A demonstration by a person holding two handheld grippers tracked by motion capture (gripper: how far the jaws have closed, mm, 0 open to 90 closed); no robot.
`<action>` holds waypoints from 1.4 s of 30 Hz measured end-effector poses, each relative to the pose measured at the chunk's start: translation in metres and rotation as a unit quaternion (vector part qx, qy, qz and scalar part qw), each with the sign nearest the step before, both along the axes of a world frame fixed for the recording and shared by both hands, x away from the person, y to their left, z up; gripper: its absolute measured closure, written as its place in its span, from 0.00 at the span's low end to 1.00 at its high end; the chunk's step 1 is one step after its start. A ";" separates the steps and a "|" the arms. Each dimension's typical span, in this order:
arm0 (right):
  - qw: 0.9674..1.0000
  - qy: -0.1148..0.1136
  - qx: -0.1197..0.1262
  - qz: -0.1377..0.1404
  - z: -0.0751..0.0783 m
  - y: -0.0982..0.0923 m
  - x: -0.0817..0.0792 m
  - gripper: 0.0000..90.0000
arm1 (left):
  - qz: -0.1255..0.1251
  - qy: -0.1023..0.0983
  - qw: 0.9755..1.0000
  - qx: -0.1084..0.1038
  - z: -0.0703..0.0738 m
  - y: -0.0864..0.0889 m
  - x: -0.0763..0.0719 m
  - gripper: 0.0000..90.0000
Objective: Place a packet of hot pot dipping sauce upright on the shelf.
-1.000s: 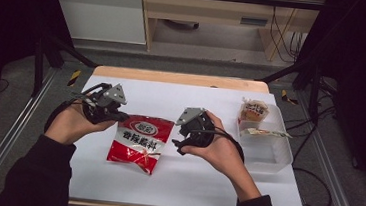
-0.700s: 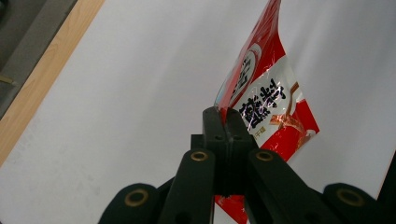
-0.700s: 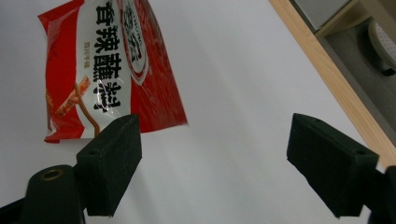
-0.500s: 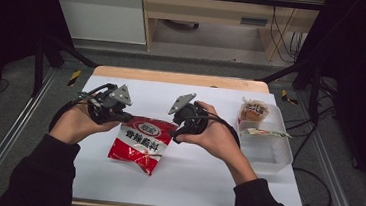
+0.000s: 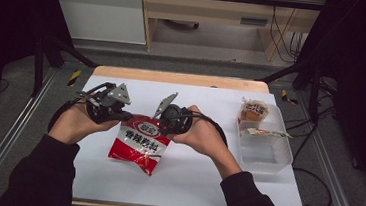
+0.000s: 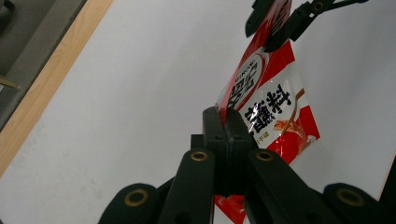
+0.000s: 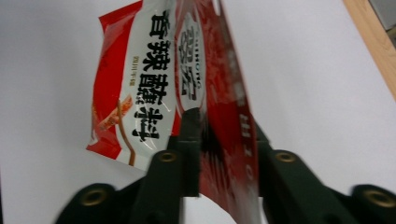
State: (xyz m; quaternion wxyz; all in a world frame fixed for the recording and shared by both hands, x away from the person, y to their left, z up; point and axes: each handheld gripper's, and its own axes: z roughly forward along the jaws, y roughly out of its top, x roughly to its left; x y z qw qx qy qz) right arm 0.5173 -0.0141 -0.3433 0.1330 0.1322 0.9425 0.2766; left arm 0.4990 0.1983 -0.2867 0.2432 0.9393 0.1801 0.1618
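One red-and-white sauce packet (image 5: 140, 142) lies toward the left of the white tabletop (image 5: 199, 184), its top edge lifted between two grippers. The left hand-held gripper (image 5: 125, 115) is clamped tight on the packet's upper left corner; its own view shows the jaws fully together on the edge. The right hand-held gripper (image 5: 161, 126) has just been closing its jaws, and its own view shows the packet's top edge between them, apparently pinched. Judgement: the step in hand is securing both ends of the top seam, most likely to tear the packet open; the next move calls for firm grips and opposing pulls. At the right stand one clear plastic tub (image 5: 266, 158) with one flat sachet (image 5: 263, 132) across its rim, and one small wrapped snack (image 5: 253, 111) behind it.
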 end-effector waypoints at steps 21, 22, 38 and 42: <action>0.999 0.025 -0.024 0.022 0.033 -0.003 0.005 1.00 | 0.064 -0.023 0.995 -0.069 -0.018 0.039 -0.014 0.34; 0.999 0.024 -0.024 0.022 0.036 -0.003 0.005 1.00 | 0.074 -0.026 0.994 -0.072 -0.022 0.044 -0.016 0.32; 0.999 0.000 -0.043 -0.012 0.071 -0.045 0.016 1.00 | 0.111 0.019 0.993 -0.038 -0.091 0.059 -0.013 0.13; 0.999 -0.003 -0.046 -0.020 0.075 -0.059 0.016 1.00 | 0.106 0.031 0.993 -0.036 -0.100 0.059 -0.013 0.11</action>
